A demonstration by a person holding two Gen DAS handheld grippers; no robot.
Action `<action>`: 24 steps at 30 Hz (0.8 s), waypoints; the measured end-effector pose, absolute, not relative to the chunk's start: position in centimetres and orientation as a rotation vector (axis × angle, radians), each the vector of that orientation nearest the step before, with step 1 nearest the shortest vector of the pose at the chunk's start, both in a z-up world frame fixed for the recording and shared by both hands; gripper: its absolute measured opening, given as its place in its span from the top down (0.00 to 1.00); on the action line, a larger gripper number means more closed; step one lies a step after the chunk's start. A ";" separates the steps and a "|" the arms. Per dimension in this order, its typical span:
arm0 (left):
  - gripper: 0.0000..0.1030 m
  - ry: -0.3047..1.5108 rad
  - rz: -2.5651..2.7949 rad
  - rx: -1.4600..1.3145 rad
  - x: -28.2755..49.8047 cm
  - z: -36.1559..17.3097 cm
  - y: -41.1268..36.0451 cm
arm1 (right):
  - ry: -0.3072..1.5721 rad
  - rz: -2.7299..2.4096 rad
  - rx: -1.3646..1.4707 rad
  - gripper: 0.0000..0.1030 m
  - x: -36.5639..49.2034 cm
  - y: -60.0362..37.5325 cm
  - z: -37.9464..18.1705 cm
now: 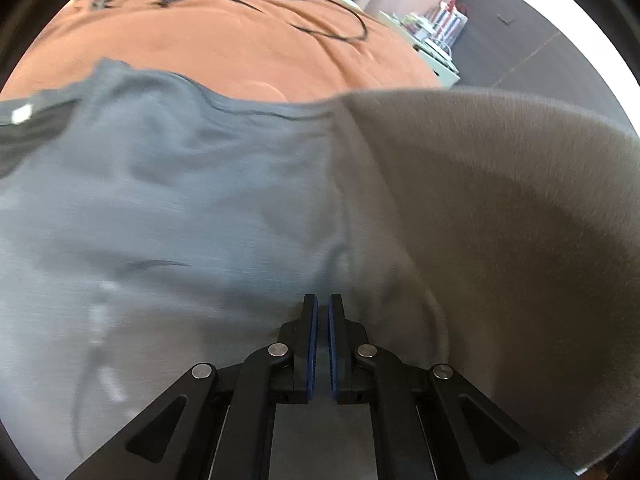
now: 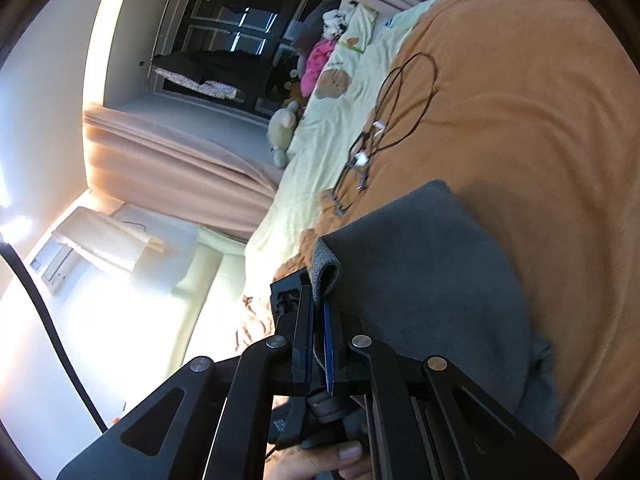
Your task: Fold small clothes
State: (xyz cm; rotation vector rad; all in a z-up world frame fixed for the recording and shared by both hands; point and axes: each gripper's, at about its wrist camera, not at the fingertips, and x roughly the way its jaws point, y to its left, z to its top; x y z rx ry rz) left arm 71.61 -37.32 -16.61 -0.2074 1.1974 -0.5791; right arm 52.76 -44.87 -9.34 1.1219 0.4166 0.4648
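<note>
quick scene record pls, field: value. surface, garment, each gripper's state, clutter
surface: orange blanket over a bed
garment: grey garment, partly spread on the blanket, one edge lifted
left gripper: shut, fingers low over the grey cloth; whether cloth is pinched cannot be told
right gripper: shut on the grey garment, a rolled edge sticking out past the fingers
clutter: black cables with small white parts, lying on the blanket beyond the garment
person: a fingertip shows under the right gripper
fold status: not yet finished
</note>
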 end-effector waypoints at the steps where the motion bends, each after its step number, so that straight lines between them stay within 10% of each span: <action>1: 0.97 1.194 -0.568 -0.212 71.7 -16.4 -36.7 | 0.421 0.467 1.115 0.99 53.2 -44.7 -9.4; 17: 0.94 1.138 -0.387 -0.202 72.7 -12.1 -26.2 | 0.580 0.392 1.057 0.92 57.8 -43.1 -10.1; 18: 0.91 1.141 -0.385 -0.204 72.5 -12.1 -25.7 | 0.582 0.378 1.069 0.67 57.6 -43.8 -10.1; 19: 0.81 1.145 -0.386 -0.207 72.5 -12.1 -25.7 | 0.578 0.361 1.084 0.17 57.4 -44.8 -10.2; 22: 0.53 1.141 -0.377 -0.203 72.3 -12.4 -26.2 | 0.529 0.317 1.097 0.02 56.1 -46.7 -10.0; 24: 0.53 1.144 -0.392 -0.203 72.3 -12.6 -26.6 | 0.532 0.342 1.123 0.02 55.9 -47.6 -10.1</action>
